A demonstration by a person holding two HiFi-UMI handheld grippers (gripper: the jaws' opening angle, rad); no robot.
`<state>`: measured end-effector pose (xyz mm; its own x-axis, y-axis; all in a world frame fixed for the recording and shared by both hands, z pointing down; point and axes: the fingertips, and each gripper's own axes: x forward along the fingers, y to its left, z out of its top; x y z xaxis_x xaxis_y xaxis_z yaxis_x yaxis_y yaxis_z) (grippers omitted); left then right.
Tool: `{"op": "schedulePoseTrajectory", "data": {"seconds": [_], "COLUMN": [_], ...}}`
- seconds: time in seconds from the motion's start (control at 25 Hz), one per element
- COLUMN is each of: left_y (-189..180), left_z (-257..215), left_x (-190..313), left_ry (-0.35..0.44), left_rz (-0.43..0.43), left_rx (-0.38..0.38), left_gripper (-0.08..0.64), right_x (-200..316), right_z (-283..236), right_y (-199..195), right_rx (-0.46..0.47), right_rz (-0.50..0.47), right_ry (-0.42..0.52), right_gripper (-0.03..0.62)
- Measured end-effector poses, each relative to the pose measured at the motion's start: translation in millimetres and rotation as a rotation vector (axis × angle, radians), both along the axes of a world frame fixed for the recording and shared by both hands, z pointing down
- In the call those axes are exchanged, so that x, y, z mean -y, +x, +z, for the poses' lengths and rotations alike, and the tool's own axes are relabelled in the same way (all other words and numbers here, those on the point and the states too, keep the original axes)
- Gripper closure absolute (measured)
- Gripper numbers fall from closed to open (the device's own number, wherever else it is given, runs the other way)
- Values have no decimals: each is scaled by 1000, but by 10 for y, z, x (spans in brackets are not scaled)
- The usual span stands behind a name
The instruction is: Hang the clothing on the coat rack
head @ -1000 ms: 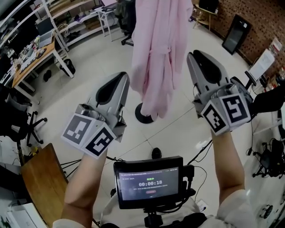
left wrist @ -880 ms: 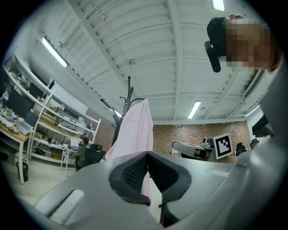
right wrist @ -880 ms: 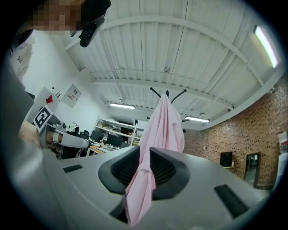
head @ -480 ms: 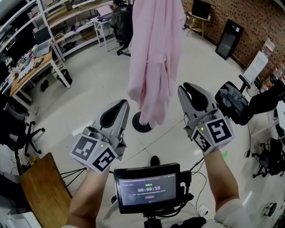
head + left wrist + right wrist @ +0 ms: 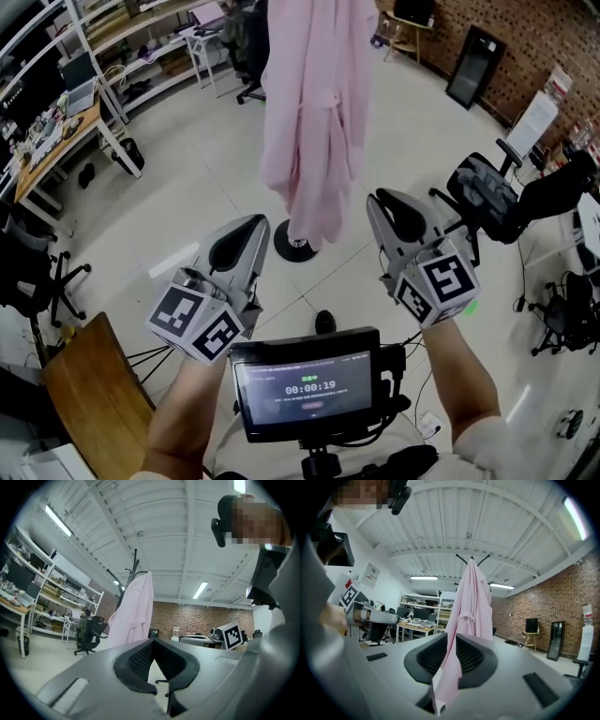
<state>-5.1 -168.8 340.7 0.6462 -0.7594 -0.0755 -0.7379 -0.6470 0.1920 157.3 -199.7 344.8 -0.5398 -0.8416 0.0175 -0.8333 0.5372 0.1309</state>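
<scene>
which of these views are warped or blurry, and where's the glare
Head view: mild fisheye, the shelves bow, light is even, the pink robe is sharp. Left gripper view: heavy fisheye with black corners, the ceiling light is blown out. Right gripper view: same warp, the strip light glares at top right.
</scene>
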Motion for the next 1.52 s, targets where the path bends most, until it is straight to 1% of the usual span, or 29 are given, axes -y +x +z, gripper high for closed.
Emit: {"op": "schedulePoseTrajectory", "data": {"seconds": [0.36,0.6,0.76,1.12,1.36,1.52], "left_y": [3,-81,-98,-93,-4,72], "left_z": [195,227,283,361,516,598], "left_x": [-288,-511,-656,-720,-671,-666], "left_ry": [-51,-58,-78,-99,-143,-172], "left_rz": [24,39,52,52,35,16], "left_rx": [11,15,18,-8,-34,-34], "left_gripper": [559,559,559,558,558,558], "right_x": [-305,-549,-701,-806,-781,-731], "right_z": [311,356,392,414,484,452], "right_y": [-46,-140,-163,-160,-1,160], "right_rx": [19,20,24,26,28,36], "right_rz": [8,20,26,8,-10,-19], "right_ry": [-73,-79,-93,-113,-147,-148], "right_gripper": [534,534,534,534,534,535]}}
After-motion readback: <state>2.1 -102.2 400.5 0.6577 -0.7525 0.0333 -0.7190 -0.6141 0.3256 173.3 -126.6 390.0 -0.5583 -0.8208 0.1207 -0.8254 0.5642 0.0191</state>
